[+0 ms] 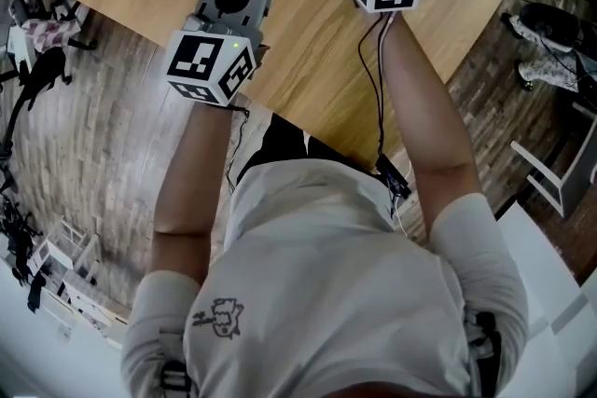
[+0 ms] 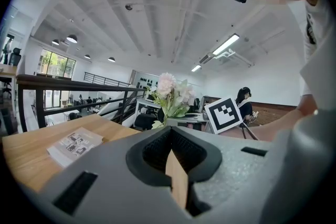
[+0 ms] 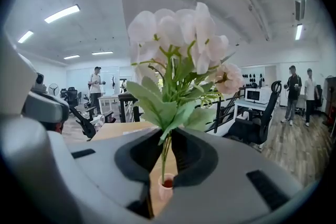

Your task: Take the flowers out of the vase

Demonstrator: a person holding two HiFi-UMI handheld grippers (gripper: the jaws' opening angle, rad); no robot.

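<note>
Right gripper view: right tongs (image 3: pixel 167 140) grasp flowers (image 3: pixel 178 60) over vase (image 3: pixel 166 187); left tongs (image 2: pixel 171 136) clenched.

two tools (image 2: pixel 170 134) (image 3: pixel 167 136); one vase (image 3: pixel 165 187); one flower bunch (image 3: pixel 178 60); one leaflet (image 2: pixel 73 145)

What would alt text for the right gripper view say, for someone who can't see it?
The right gripper pinches, between its grey jaws, the stems of pale pink flowers, whose blooms and green leaves fill the middle of the view. Below, the stems run down to the mouth of a small vase on a wooden table; an office lies behind.
</note>
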